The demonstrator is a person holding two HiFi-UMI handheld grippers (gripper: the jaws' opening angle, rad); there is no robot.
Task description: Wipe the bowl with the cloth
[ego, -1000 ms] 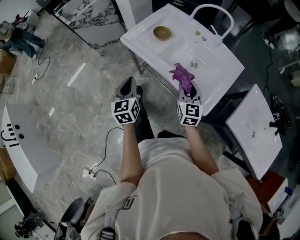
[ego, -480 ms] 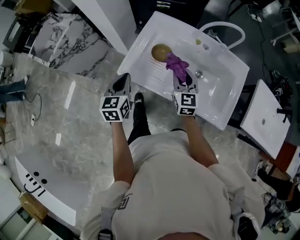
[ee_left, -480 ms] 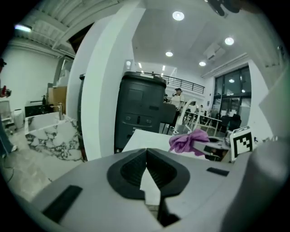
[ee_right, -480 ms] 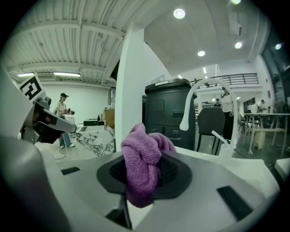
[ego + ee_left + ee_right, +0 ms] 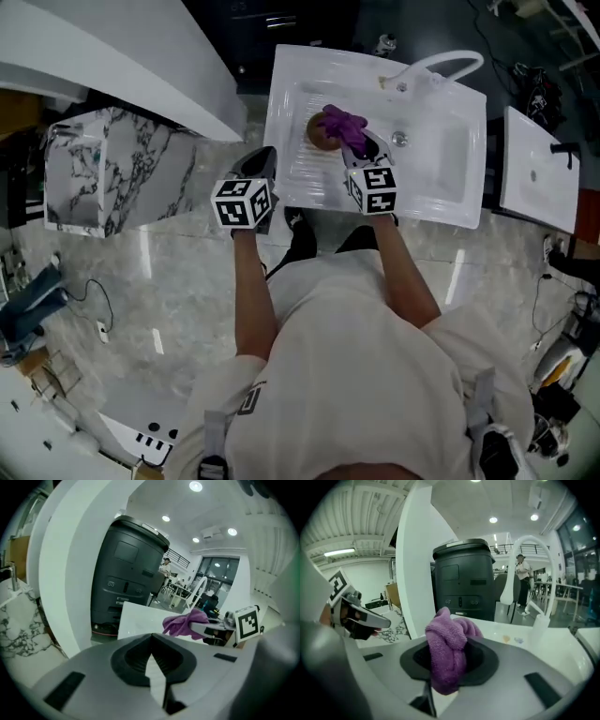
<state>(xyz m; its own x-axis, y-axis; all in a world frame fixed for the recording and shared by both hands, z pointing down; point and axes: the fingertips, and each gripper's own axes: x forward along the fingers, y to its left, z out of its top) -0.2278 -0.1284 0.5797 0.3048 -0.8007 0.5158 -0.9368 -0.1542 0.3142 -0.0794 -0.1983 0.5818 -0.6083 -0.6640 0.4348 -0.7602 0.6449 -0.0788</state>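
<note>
Standing at the far left of the head view is a marble-veined block (image 5: 112, 173) on a pale stone floor (image 5: 141, 309). To its right the left claw (image 5: 263, 157) is held out over the floor, just short of the near left corner of the white sink (image 5: 427, 192). Its own view shows its jaws closed together with nothing between them.

Next to the right, a small brown bowl (image 5: 319, 134) sits on the ribbed drainboard, the left part of the sink. A purple cloth (image 5: 342, 122) lies over the bowl's right side as seen from above; whether it touches the bowl I cannot tell. The right claw (image 5: 356, 145) has hold of this cloth: in the right gripper view the jaws are closed on a bunched fold of it, and the rest bulges up and out beyond the tips.

Right of the bowl is the sunken basin (image 5: 441, 155) with its drain, and at the sink's far edge a white arched tap (image 5: 452, 63). In the right gripper view a tall dark cabinet (image 5: 464, 581) rises beyond the sink, and a person (image 5: 521, 588) stands further off behind the tap. At the far right of the head view a second sink (image 5: 539, 173) stands apart from the first.
</note>
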